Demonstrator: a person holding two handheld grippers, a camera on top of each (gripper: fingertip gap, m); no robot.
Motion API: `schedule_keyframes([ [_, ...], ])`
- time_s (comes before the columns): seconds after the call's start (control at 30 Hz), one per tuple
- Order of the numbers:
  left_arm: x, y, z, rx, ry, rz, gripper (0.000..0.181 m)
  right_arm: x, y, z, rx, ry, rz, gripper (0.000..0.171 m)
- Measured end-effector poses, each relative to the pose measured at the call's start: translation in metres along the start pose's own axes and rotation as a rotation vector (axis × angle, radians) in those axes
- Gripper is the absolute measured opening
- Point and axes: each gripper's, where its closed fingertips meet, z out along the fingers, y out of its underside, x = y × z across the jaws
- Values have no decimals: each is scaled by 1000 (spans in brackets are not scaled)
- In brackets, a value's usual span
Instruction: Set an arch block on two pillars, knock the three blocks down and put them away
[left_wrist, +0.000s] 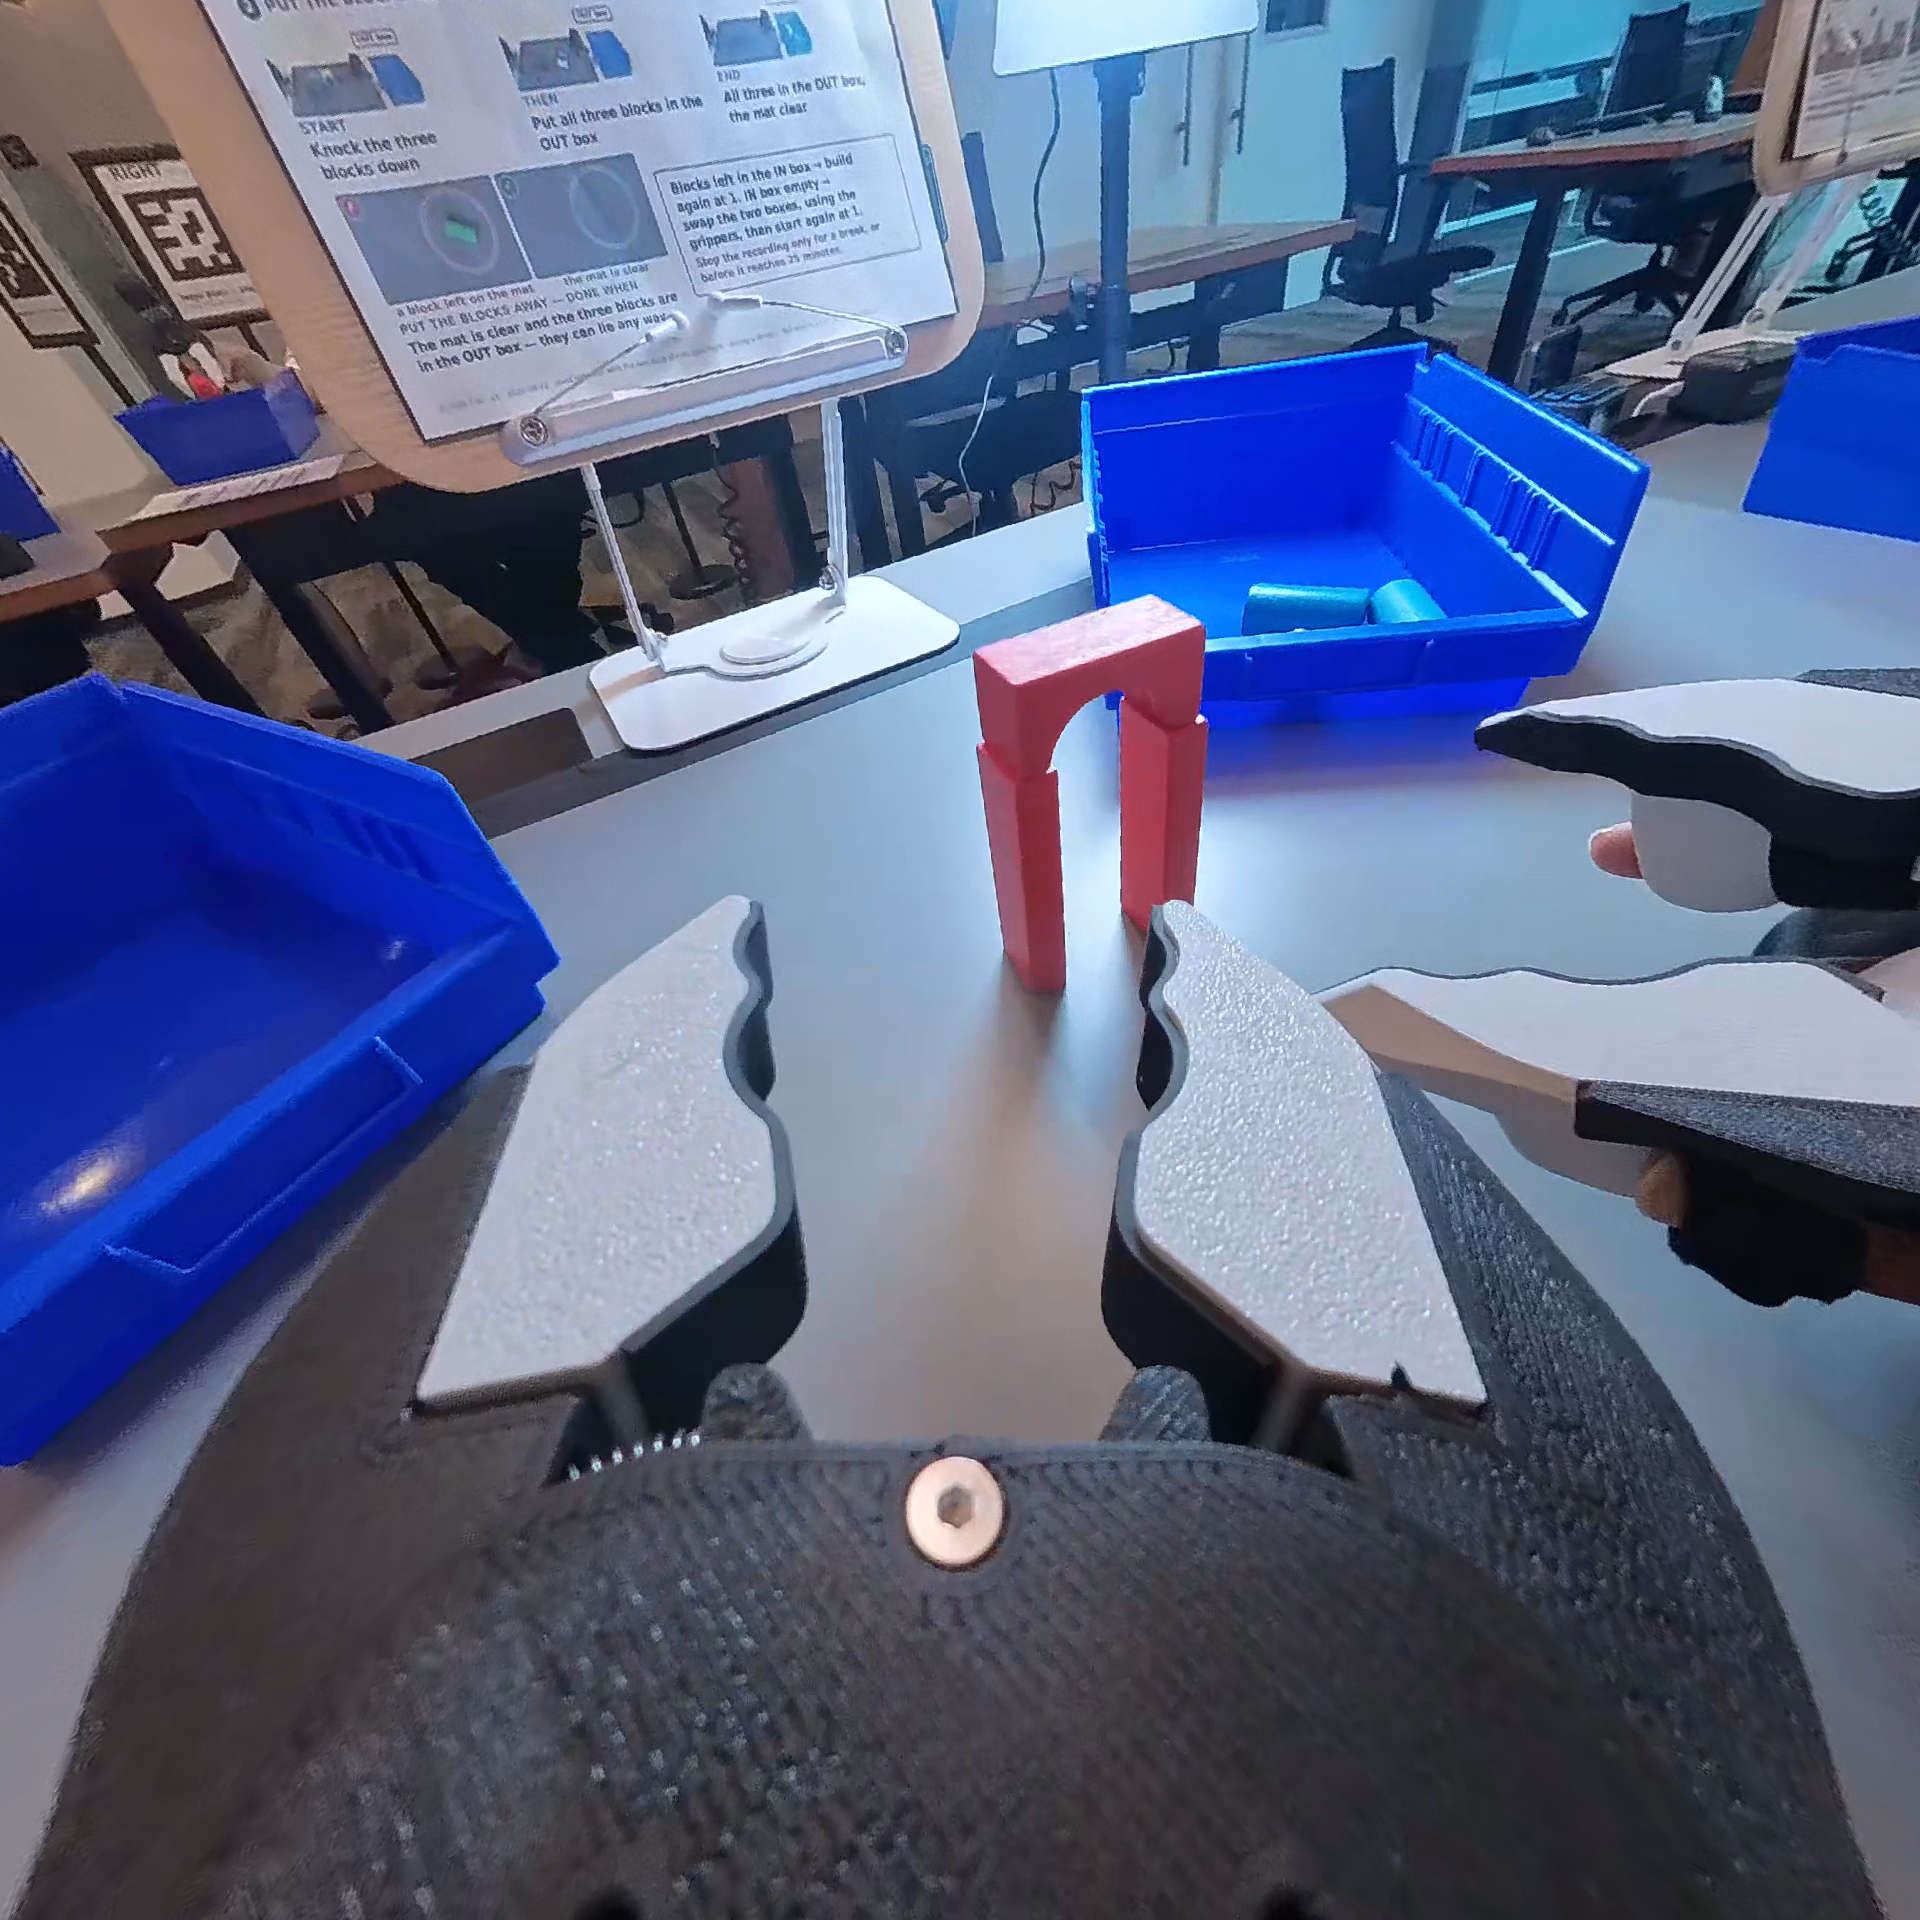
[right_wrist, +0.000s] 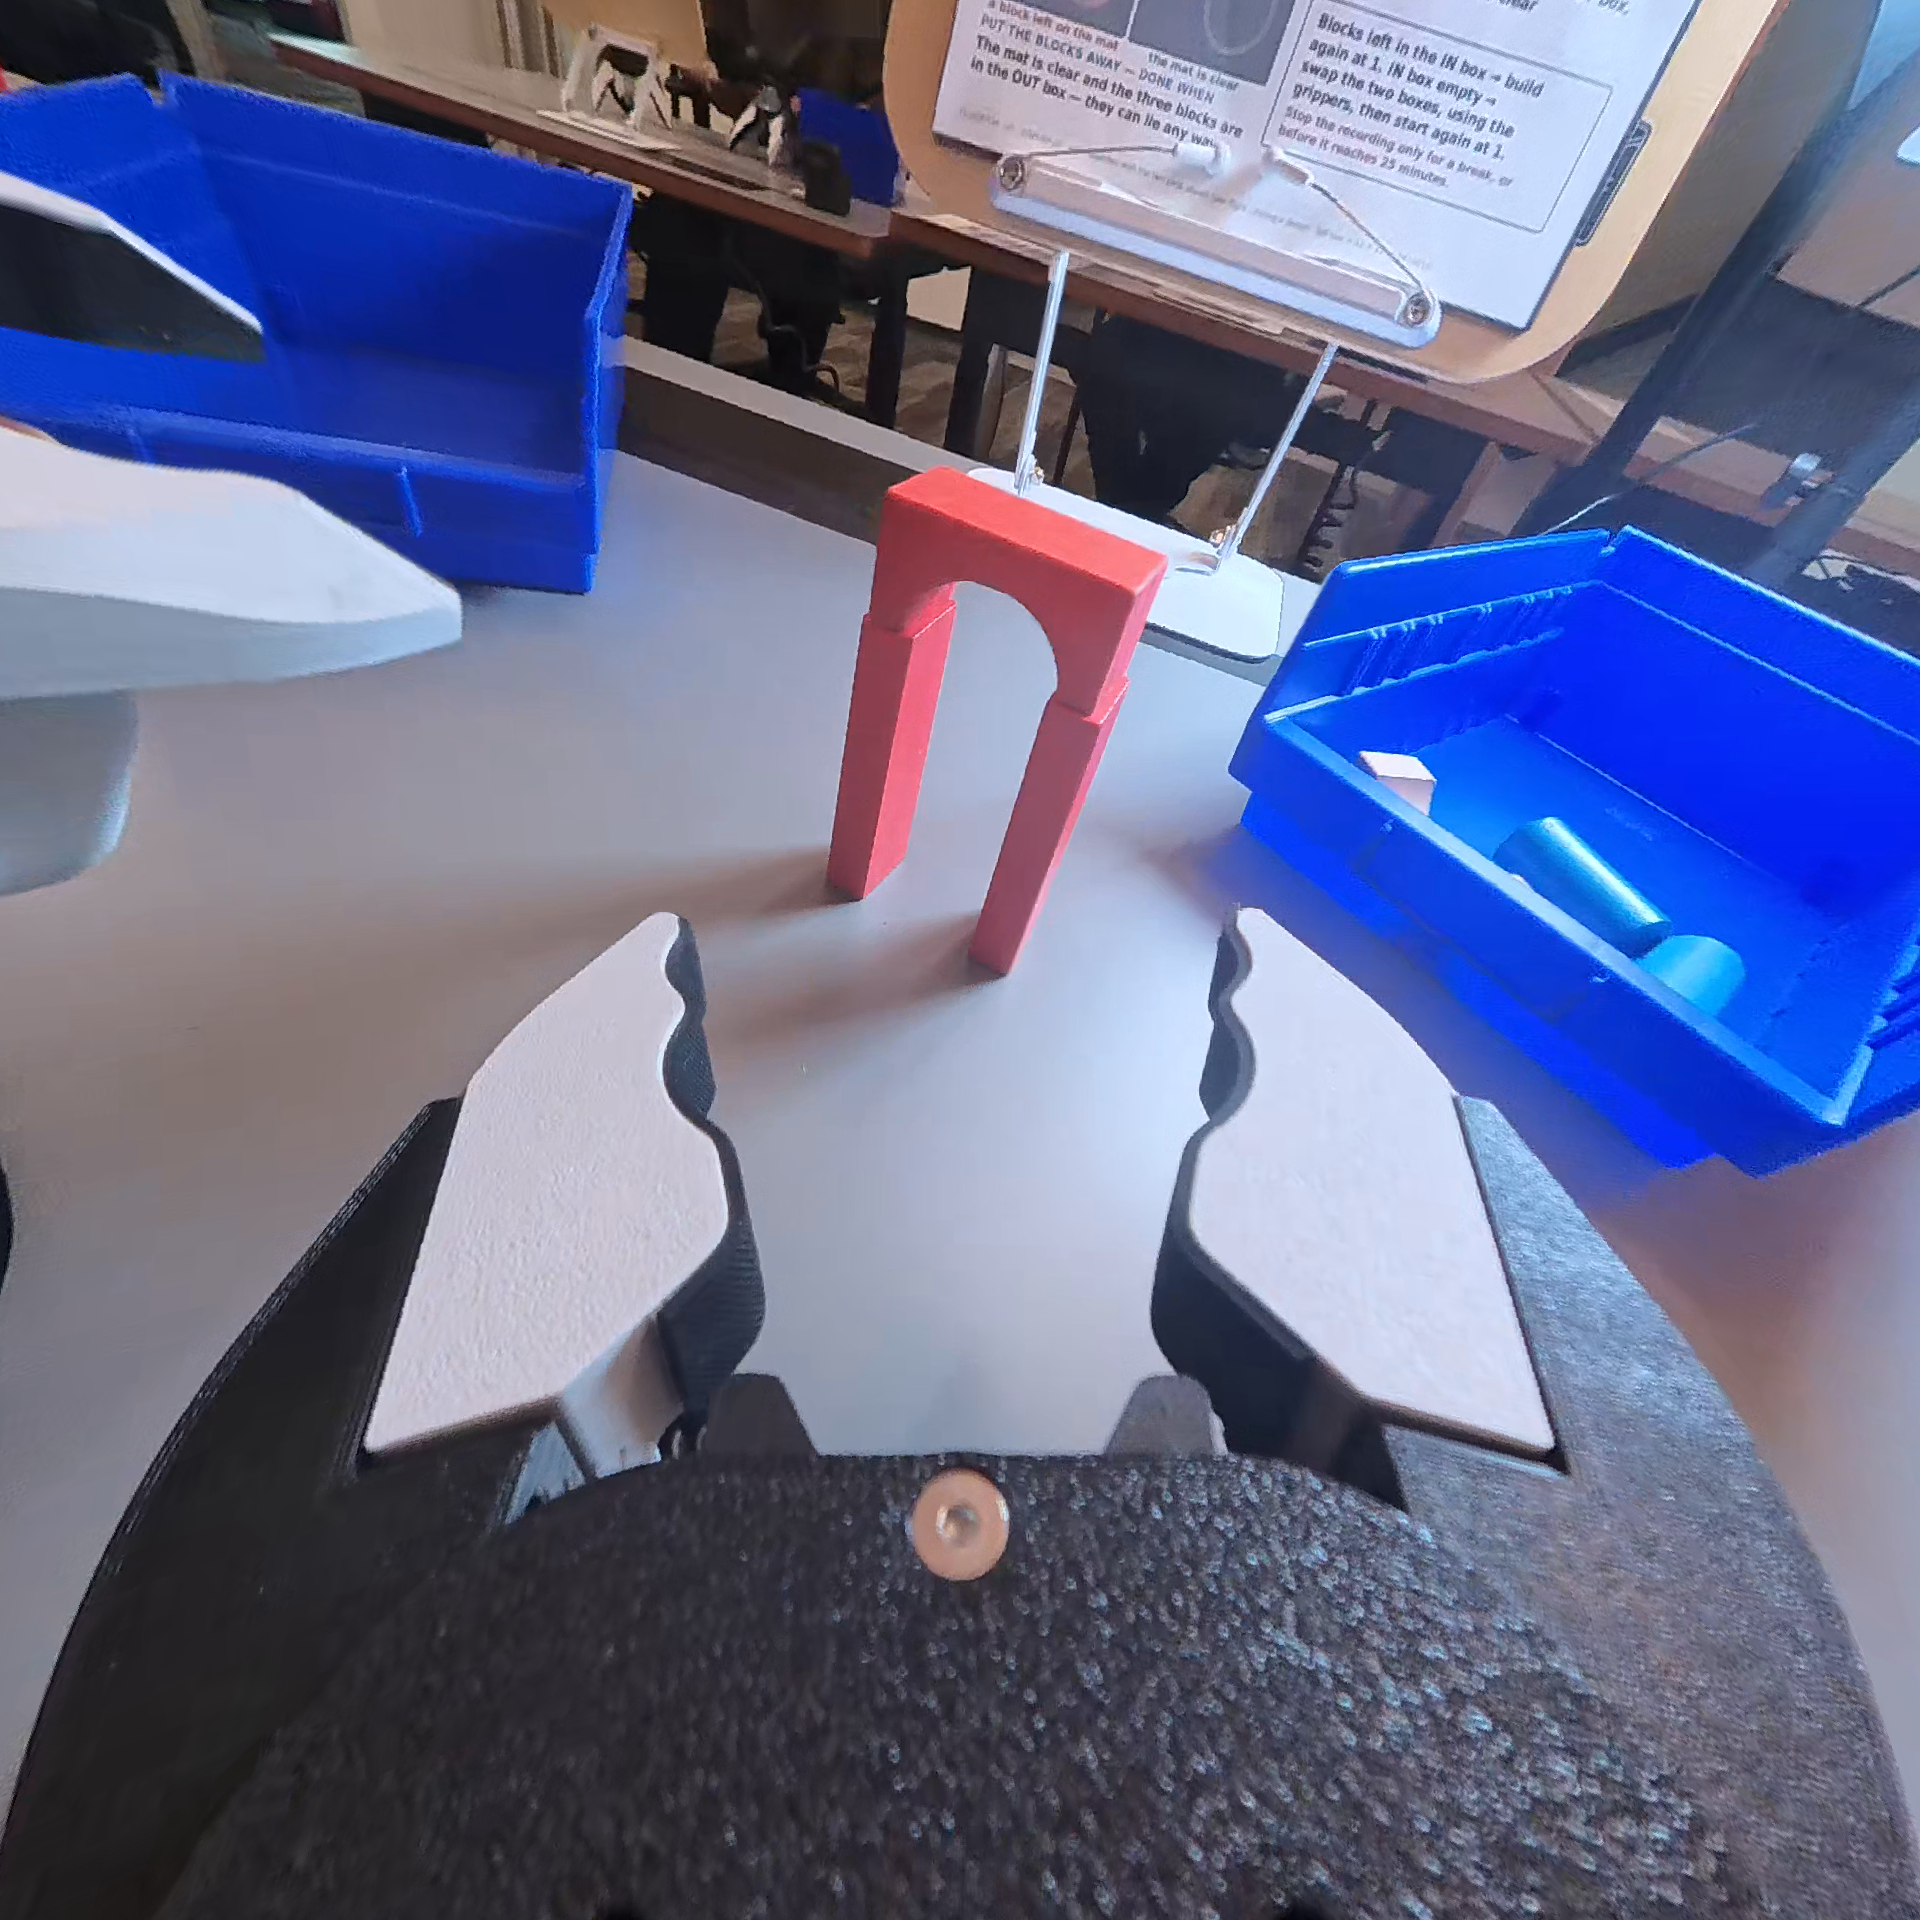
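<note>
A red arch block (left_wrist: 1081, 665) (right_wrist: 1023, 571) rests on two upright red pillars (left_wrist: 1029, 873) (right_wrist: 899, 758) on the grey mat (left_wrist: 935, 1143) (right_wrist: 935, 1195). The second pillar (left_wrist: 1158, 810) (right_wrist: 1044, 831) stands beside the first. My left gripper (left_wrist: 956, 925) is open and empty, just in front of the pillars. My right gripper (right_wrist: 956, 925) is open and empty, a short way in front of the arch. The right gripper also shows at the right edge of the left wrist view (left_wrist: 1444, 862), open. One left finger shows in the right wrist view (right_wrist: 208, 613).
A blue bin (left_wrist: 1455, 488) (right_wrist: 1351, 748) behind and right of the arch holds blue cylinder blocks (left_wrist: 1304, 608) (right_wrist: 1579, 878) and a pale block (right_wrist: 1397, 774). An empty blue bin (left_wrist: 208, 987) (right_wrist: 416, 312) sits at the left. An instruction sheet on a stand (left_wrist: 769, 644) (right_wrist: 1216, 218) is behind the arch.
</note>
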Motion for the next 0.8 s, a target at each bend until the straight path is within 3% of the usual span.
schedule_keyframes([
  [0.57, 6, 12, 5, -15, -13, 39, 63, -14, 3, 7, -4, -41, 17, 91],
  [0.8, -30, -2, -12, 5, 144, -215, 63, 16, -13, -3, -72, -264, 214, 97],
])
